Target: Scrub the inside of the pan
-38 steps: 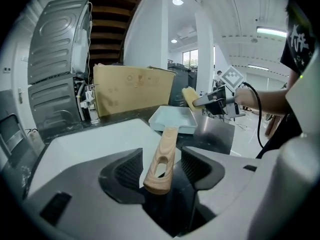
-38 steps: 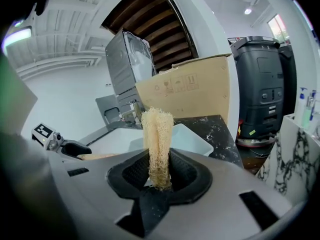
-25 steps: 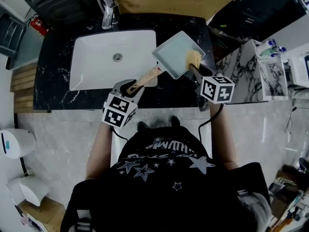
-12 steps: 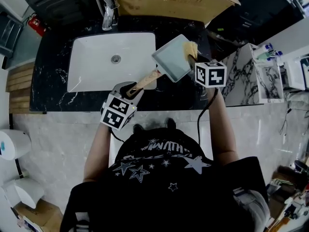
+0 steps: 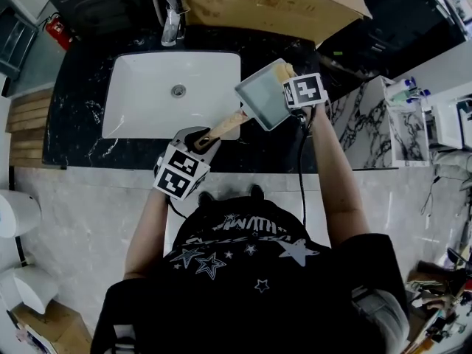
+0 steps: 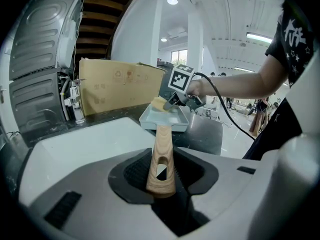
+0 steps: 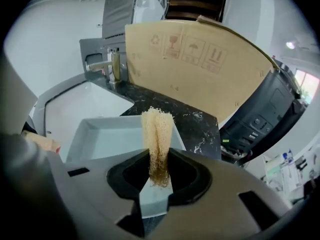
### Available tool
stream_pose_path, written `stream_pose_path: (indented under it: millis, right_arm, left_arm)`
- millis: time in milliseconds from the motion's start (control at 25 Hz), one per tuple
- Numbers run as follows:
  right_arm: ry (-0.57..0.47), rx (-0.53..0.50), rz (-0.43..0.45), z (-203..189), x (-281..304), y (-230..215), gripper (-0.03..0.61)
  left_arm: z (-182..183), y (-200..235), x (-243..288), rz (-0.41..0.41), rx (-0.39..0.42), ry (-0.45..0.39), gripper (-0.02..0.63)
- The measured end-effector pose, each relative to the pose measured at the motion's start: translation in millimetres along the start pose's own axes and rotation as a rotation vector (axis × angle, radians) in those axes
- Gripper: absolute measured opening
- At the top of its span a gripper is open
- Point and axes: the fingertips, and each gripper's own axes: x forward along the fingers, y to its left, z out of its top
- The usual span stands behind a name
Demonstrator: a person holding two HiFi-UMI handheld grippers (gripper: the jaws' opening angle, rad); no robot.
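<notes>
**A:** ok so where's the pan [image 5: 265, 98] at for us right now?

**B:** We've got it up in the air over the black marble table [image 5: 81, 131], just right of the white sink [image 5: 147, 102]. It's a square pale-blue one, tilted a bit. Our left gripper [image 5: 198, 140] has its jaws clamped on the end of the wooden handle [image 5: 225, 126], and the left gripper view shows the handle wedged right between them.

**A:** and the other side?

**B:** The right gripper [image 5: 291, 87] is pinching a tan loofah sponge [image 7: 157, 134], with the jaws squeezed onto its lower end so it sticks out past them. We see the sponge up at the pan's far edge, near the corner farthest from the handle. Can't tell if it's actually touching the inside or just sitting above it.

**A:** anything else around?

**B:** There's a big cardboard box [image 5: 258, 2] behind the sink, and the faucet [image 5: 172, 17] beside it.
</notes>
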Motion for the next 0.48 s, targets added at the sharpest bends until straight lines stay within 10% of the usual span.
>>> stream_pose_path:
  millis: [480]
  right_arm:
    - [0.156, -0.147, -0.176, 8, 31, -6, 0.087]
  left_arm:
    - [1, 0, -1, -0.019, 0.002, -0.015, 0.137]
